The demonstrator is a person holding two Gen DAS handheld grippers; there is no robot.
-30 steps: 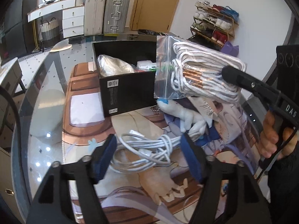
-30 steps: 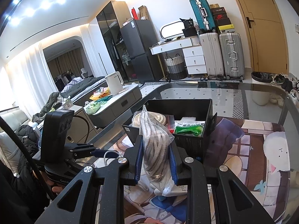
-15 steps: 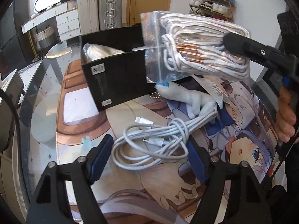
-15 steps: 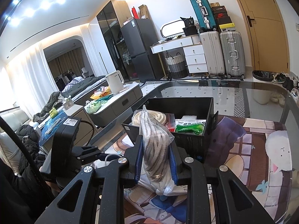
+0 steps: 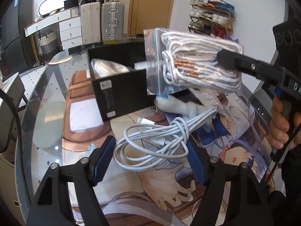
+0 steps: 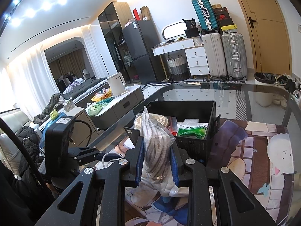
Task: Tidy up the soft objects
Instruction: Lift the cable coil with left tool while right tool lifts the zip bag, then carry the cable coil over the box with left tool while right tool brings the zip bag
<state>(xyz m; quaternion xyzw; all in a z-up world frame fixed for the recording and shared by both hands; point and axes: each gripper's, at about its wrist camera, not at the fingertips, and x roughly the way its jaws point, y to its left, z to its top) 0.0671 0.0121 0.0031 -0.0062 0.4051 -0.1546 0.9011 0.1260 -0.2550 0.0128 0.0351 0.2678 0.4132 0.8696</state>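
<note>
Plainly, the right tool (image 6: 157,162) is clenched on a zip bag of braided white cord (image 6: 156,146), blue pads pressing the plastic from both sides, and the bag hangs in the air just short of the black box (image 6: 195,141). In the left wrist view the bag (image 5: 193,66) sits at the near right corner of the box (image 5: 120,96), above its rim, with much of the plastic hanging slack beyond the grip. That loose flap could catch the box wall and fold outside, or the cord could slide inside the slippery bag and drag it out of the pads before it is over the opening. The box already holds a silvery pouch (image 5: 107,68) and a green packet (image 6: 191,130), so a careless drop may leave the bag perched on top, not settled.

The left tool (image 5: 148,163) is spread wide, empty, straddling a bundled white charging cable (image 5: 160,141) on the printed mat (image 5: 235,150) over the glass desk (image 5: 37,113). Closing now might pinch only one loop, and the bundle, tucked partly under a white plush toy (image 5: 180,106), could unravel or tug that toy along.
</note>
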